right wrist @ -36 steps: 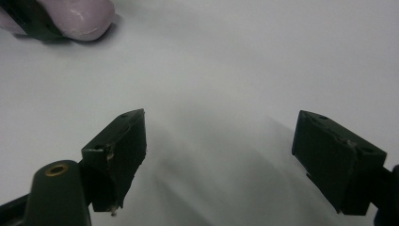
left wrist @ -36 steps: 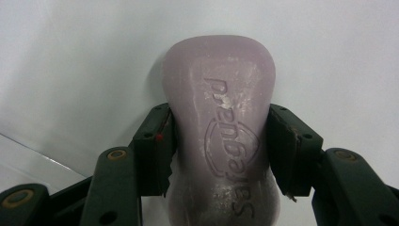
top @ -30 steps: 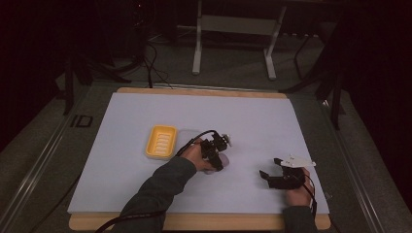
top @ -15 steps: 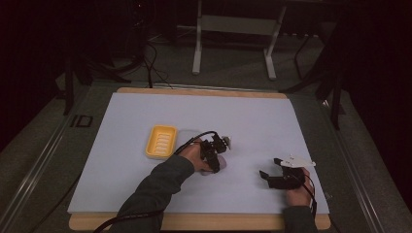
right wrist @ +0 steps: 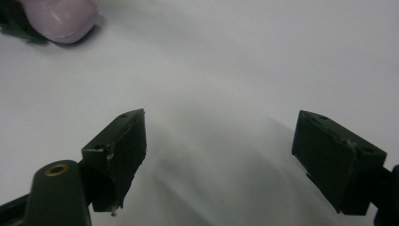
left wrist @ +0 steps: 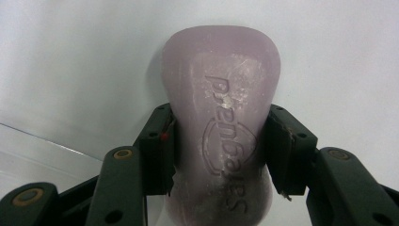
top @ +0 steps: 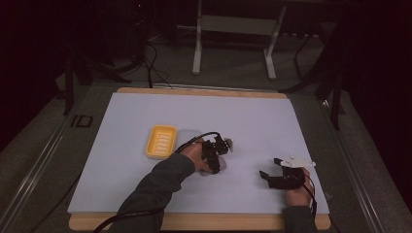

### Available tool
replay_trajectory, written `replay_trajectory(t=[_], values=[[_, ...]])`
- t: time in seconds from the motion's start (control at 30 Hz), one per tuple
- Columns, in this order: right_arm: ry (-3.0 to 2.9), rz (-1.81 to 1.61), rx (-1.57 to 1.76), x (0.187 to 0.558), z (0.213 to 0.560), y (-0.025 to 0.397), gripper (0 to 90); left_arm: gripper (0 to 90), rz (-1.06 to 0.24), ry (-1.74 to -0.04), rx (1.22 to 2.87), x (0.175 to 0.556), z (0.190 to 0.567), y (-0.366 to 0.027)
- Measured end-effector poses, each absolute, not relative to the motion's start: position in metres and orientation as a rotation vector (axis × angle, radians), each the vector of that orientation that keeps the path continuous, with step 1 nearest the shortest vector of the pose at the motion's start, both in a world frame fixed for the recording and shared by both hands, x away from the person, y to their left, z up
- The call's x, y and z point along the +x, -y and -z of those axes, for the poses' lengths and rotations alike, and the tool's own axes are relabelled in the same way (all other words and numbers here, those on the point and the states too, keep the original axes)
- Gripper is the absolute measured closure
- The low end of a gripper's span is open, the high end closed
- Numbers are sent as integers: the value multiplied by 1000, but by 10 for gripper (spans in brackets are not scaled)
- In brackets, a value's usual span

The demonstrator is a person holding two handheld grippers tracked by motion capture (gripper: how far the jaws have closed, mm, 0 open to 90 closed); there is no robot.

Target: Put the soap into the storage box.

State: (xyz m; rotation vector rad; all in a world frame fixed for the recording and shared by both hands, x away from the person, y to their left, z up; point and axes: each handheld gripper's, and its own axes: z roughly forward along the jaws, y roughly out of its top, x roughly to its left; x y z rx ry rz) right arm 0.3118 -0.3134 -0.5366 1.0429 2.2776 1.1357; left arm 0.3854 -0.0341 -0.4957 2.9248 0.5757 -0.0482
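A pale purple soap bar with embossed lettering sits between the two jaws of my left gripper, which is shut on its sides. In the high view this gripper is near the middle of the white mat, just right of a yellow ribbed soap dish. The bar lies at or just above the mat; I cannot tell which. My right gripper rests near the front right of the mat. Its jaws are open with nothing between them. The soap bar appears at the top left of the right gripper view.
A white mat covers a wooden board on the table. Beyond the far edge stand the metal legs of a stand and loose cables on a dark floor. A black cable trails from the left gripper.
The left gripper with the soap bar has drifted slightly toward the near edge of the mat. The right gripper has stayed where it was.
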Motion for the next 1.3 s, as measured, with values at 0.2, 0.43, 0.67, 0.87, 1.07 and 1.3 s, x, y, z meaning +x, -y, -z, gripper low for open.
replay_trajectory(t=[0.2,0.43,0.67,0.87,1.07,1.3], values=[[-2277,-1135,1043,312,537,313,180,500,49,-570,2939,384,494,31],[-2278,-1136,1042,312,537,313,180,500,48,-587,2910,385,489,25],[-2278,-1135,1044,312,537,313,180,500,57,-588,2895,384,484,18],[-2279,-1132,1041,312,537,313,179,500,55,-604,2884,385,479,11],[-2278,-1133,1043,312,537,313,179,500,52,-634,2850,386,473,3],[-2278,-1135,1043,312,537,313,180,500,50,-654,2834,387,468,-5]])
